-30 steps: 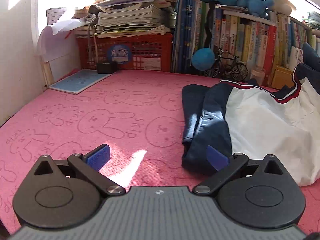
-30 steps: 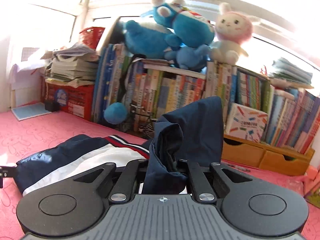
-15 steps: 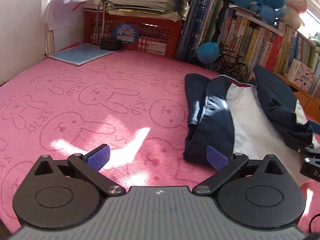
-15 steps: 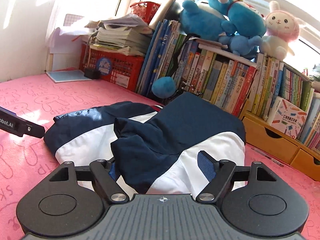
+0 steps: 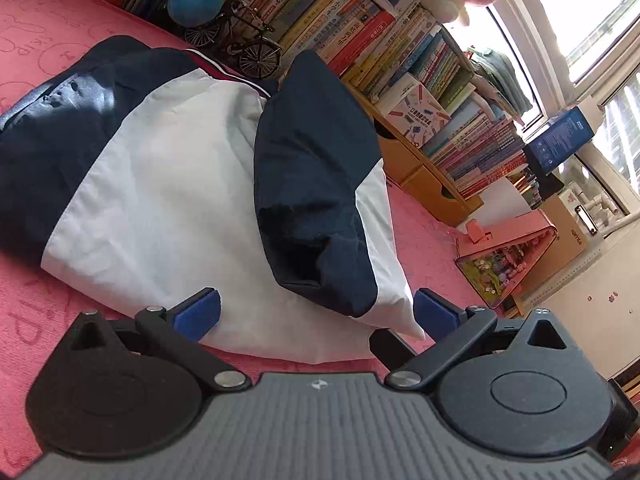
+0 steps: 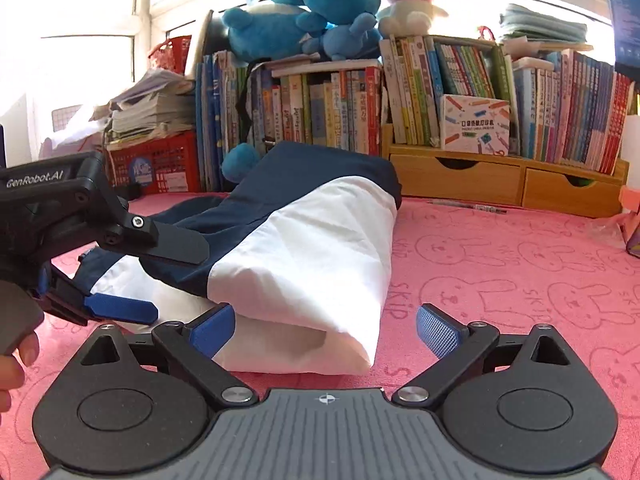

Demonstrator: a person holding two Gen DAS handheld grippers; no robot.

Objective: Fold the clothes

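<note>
Pink bunny-print mat [image 6: 520, 264] fills the room's floor, navy-and-white jacket [image 6: 304, 264] lying folded across it, long axis running away toward the bookshelf [image 6: 500, 120]; right gripper [image 6: 324, 326] opening wide, nothing pinched, hem corner between its pads; left gripper [image 5: 316, 312] gapes empty just beside

Jacket's [image 5: 168, 184] left end perhaps beyond frame edge

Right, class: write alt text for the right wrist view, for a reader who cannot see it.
A navy and white jacket lies partly folded on a pink bunny-print blanket, its near edge between the opening jaws of the right gripper. The left gripper reaches in from the left; bookshelves topped with plush toys stand behind.
</note>
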